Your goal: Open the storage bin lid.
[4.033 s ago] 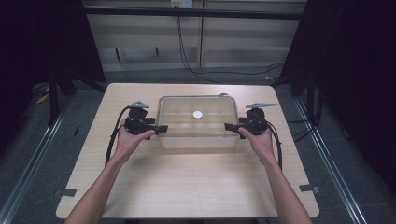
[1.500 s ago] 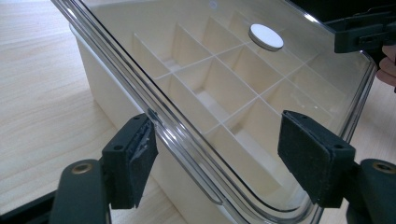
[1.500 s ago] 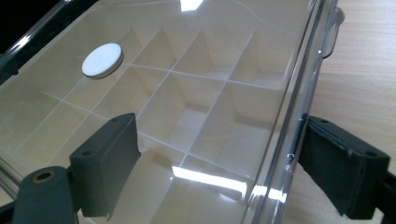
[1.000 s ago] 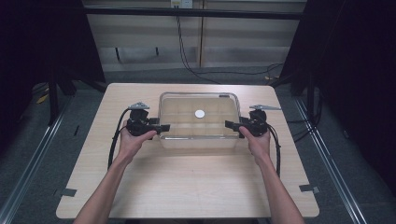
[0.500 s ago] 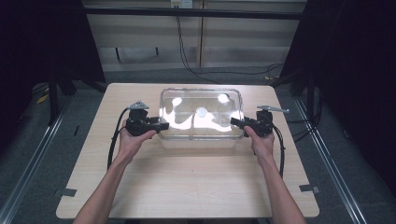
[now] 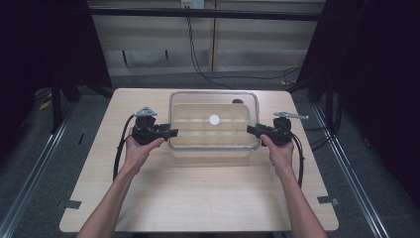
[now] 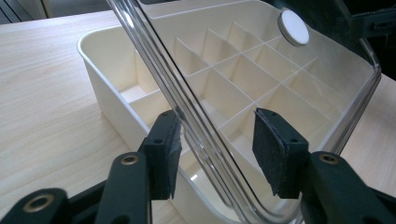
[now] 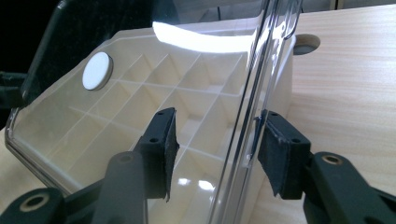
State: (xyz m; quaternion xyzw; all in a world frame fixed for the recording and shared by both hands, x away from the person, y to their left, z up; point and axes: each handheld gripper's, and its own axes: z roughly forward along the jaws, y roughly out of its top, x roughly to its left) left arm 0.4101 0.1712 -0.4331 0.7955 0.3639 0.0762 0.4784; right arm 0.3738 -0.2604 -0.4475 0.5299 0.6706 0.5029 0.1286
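A cream divided box [image 6: 213, 154] stands mid-table. Its clear lid [image 6: 214, 106], with a white disc [image 6: 214, 119] at its middle, hangs just above the box between both hands. My left gripper [image 6: 173, 133] is shut on the lid's left rim, my right gripper [image 6: 250, 130] on its right rim. In the left gripper view the lid [image 7: 299, 74] runs slantwise between the pads [image 7: 163, 149], over the box's compartments [image 7: 107, 79]. In the right gripper view the lid's edge [image 8: 252, 93] lies against the right pad [image 8: 280, 154], with the box [image 8: 286, 74] behind it.
The wooden table [image 6: 198, 198] has bare room in front of the box and at both sides. A round dark hole [image 6: 237, 101] sits in the tabletop behind the box. Cables trail from both grippers. Dark curtains and metal rails flank the table.
The lid has come up off the box, flashing glare half a second ago as it tilted. Both grippers rose with it, and the right one shifted slightly outward.
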